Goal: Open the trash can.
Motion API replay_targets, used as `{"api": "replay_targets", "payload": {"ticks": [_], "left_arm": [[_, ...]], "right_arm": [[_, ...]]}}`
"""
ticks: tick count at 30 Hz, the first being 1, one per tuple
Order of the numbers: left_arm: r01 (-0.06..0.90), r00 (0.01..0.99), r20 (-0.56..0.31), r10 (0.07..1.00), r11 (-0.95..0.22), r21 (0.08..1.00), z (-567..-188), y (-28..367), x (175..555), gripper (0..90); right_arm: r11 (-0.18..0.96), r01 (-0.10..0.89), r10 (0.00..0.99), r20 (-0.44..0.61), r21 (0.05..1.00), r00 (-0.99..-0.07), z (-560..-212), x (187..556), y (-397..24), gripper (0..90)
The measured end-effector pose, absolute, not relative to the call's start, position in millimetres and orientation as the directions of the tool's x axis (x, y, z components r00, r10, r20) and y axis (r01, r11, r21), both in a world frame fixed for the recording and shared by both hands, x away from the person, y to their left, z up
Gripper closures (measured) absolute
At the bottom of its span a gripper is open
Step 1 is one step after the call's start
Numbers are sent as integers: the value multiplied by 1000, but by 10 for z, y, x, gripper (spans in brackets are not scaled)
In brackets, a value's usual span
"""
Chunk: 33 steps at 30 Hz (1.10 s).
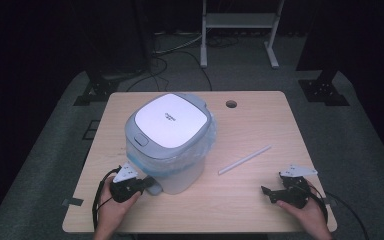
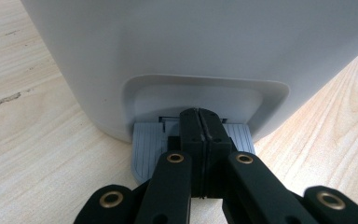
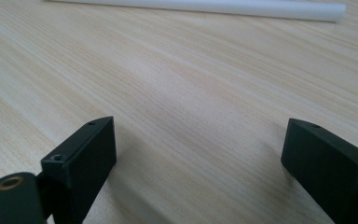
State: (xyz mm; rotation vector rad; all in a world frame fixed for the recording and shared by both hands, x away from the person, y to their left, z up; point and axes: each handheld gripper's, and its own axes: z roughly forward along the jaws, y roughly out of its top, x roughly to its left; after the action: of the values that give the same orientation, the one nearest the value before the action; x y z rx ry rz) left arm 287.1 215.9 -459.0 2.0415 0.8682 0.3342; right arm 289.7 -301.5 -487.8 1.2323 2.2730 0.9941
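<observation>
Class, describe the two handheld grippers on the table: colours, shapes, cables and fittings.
Both the left gripper and the right gripper are black, each topped by a grey three-cornered plate and trailing a black cable. Their fingers are blocky and matte black, on link arms with brass-coloured rivets.

Light wood table (image 1: 260,205) with a round cable hole (image 1: 231,104) stood on grey carpet (image 1: 365,150). Behind it, a white metal stand (image 1: 240,22), black stand feet (image 1: 324,90), loose cables (image 1: 172,47). Room was dark, table lit from above.
</observation>
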Motion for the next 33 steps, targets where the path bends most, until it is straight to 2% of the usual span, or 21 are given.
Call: {"api": "replay_targets", "payload": {"ticks": [14, 33], "left_arm": [[461, 712, -115, 693, -338, 821, -4655, 2196, 2859, 900], [470, 703, -85, 706, -372, 800, -4697, 2146, 2851, 900]], "right_arm": [[369, 575, 835, 10, 730, -550, -4878, 2895, -3015, 87], [369, 575, 836, 10, 730, -549, -4878, 2895, -3015, 87]]}}
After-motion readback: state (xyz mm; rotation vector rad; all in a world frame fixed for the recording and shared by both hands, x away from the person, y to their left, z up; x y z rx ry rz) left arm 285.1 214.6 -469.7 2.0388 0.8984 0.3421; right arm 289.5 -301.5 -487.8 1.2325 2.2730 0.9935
